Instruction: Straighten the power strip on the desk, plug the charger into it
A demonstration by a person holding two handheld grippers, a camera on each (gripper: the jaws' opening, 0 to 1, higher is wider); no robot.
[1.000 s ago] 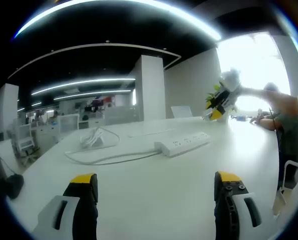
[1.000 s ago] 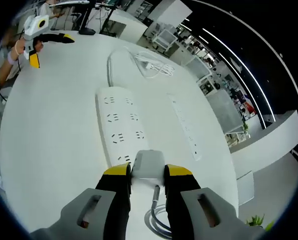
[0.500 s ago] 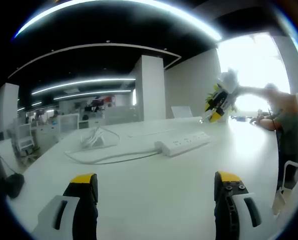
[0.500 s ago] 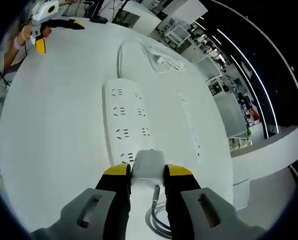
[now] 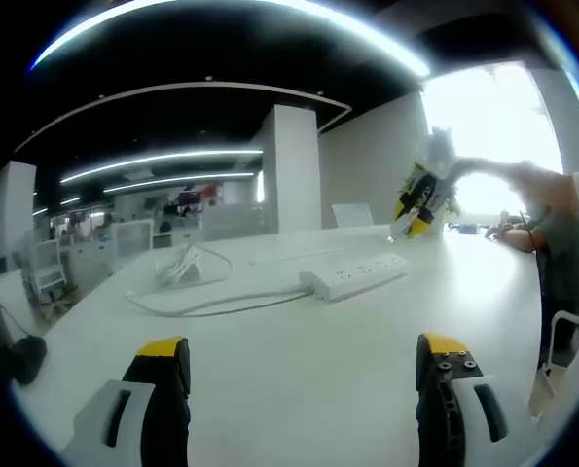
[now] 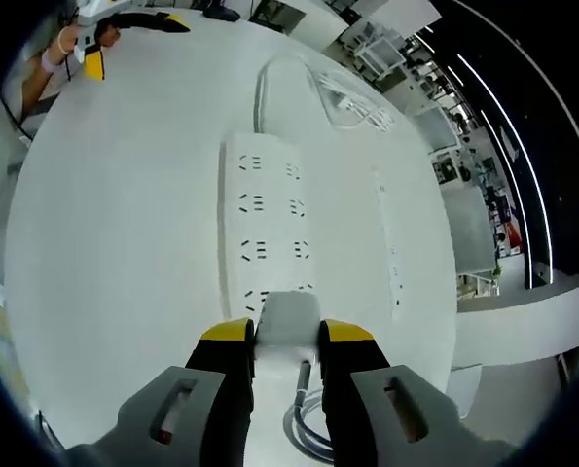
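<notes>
A wide white desk [image 5: 299, 370] in a dim open office with ceiling light strips lies before me. My left gripper [image 5: 304, 375] hovers low over it, jaws spread wide, holding nothing. Farther across lies the white power strip [image 5: 355, 276], its cord [image 5: 211, 306] looping left. My right gripper [image 6: 286, 348] pinches the white charger [image 6: 288, 323] between yellow-tipped jaws, its cable [image 6: 307, 428] trailing beneath. The charger sits over the near end of the power strip [image 6: 263, 238]; I cannot tell whether it touches. A second, slimmer strip [image 6: 390, 248] lies to the right.
</notes>
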